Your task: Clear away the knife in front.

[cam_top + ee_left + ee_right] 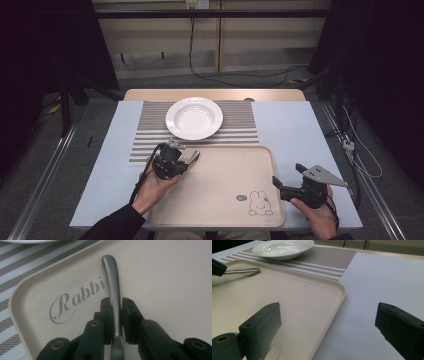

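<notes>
Left gripper view: left gripper (pixel 116 312) is pinched on metal utensil handle (pixel 111 277) above tray (pixel 175 277); slippage risked by thin, smooth grip. Right gripper (pixel 328 327) is spread, idle.

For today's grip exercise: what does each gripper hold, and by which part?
The left gripper holds a metal utensil partway along its handle, above the tray; its working end is hidden. The right gripper is open and holds nothing.
</notes>
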Demonstrator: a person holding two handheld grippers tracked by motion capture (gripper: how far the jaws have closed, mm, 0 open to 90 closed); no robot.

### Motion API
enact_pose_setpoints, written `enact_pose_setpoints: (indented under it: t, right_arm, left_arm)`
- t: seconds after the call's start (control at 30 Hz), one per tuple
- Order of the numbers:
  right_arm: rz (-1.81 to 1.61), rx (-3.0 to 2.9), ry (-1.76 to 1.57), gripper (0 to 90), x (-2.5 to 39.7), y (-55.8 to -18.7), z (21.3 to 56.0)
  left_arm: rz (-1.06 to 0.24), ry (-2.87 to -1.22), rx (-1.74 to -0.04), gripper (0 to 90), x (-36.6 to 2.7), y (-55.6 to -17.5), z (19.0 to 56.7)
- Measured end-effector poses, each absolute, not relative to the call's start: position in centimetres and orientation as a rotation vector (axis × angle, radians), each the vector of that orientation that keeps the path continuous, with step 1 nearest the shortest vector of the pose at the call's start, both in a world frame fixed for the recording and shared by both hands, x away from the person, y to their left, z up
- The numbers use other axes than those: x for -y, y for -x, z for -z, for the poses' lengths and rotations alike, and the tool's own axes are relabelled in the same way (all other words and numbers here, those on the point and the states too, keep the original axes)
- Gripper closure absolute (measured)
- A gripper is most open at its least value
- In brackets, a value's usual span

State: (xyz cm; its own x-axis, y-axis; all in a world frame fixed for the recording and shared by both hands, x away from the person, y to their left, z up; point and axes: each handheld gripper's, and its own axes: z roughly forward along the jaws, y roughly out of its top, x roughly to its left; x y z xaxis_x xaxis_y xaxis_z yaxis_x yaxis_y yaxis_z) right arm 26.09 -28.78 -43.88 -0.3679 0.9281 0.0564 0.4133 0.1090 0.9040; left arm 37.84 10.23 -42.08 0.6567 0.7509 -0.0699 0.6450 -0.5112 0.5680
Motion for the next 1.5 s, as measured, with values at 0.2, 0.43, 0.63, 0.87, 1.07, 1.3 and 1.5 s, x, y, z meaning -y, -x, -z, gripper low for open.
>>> enact_pose_setpoints:
  t: [0.2,0.43,0.63,0.87,1.07,1.3,1.5]
  right_arm:
    - [-1.224,-1.847,-1.304,6.5,28.8,-26.1,43.9]
    - [-1.221,-1.849,-1.303,6.5,28.8,-26.1,43.9]
    - [-1.223,-1.849,-1.301,6.5,28.8,-26.1,43.9]
    - [-1.229,-1.842,-1.308,6.7,29.0,-26.0,43.9]
    - [-1.232,-1.848,-1.302,6.6,28.9,-26.1,43.9]
    - [-1.231,-1.848,-1.301,6.7,28.9,-26.0,43.9]
    - [-1.224,-1.844,-1.297,6.7,29.0,-25.8,43.8]
  left_arm:
    - [-0.215,-2.324,-1.095,79.5,-9.7,-37.8,43.1]
    - [-0.183,-2.308,-1.089,77.5,-9.9,-37.9,43.4]
    - [-0.207,-2.235,-1.064,59.5,-10.8,-38.1,42.6]
    - [-0.198,-2.238,-0.956,59.3,-10.0,-37.8,42.6]
    - [-0.163,-2.263,-0.863,74.2,-9.0,-38.0,42.8]
    - [-0.183,-2.314,-0.839,90.0,-7.7,-38.5,44.3]
    - [-0.206,-2.315,-0.868,90.0,-7.9,-38.8,44.2]
